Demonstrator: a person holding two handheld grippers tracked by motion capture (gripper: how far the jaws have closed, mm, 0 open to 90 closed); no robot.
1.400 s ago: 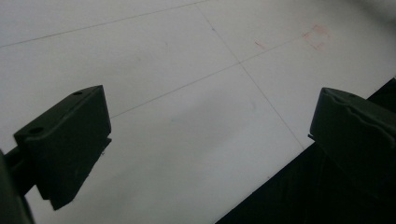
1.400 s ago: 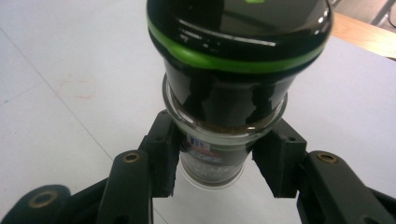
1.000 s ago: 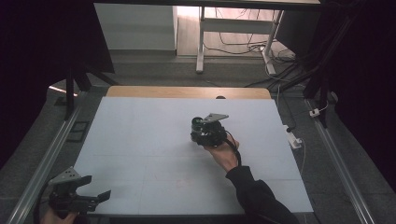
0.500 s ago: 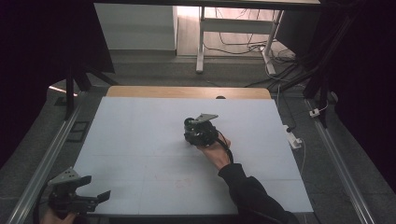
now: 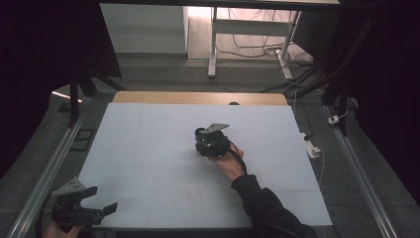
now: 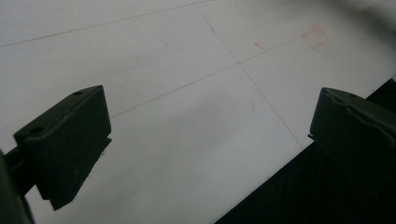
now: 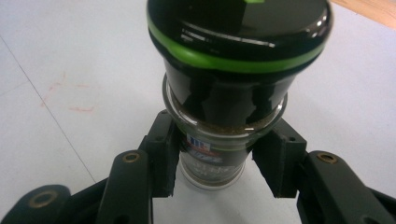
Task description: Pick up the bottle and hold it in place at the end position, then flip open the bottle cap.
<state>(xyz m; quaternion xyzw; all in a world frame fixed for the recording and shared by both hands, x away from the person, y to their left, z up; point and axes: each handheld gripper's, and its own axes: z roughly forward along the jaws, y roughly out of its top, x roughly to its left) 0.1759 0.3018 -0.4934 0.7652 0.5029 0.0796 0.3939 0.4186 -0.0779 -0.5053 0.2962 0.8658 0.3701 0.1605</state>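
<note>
Near centre of the white tabletop (image 5: 148, 148): right gripper (image 7: 218, 161) clamped on the glass body of a spice jar (image 7: 219, 144), black cap with green ring up, jar upright and low over the surface. Contact with tabletop cannot be told. Placing judged nearly done; release and withdrawal left. Left gripper (image 6: 210, 140) idle at near-left corner, jaws spread, nothing between.

Dim, dark-edged room; the pale table (image 5: 148, 148) is evenly lit, close views soft and blurred.
</note>
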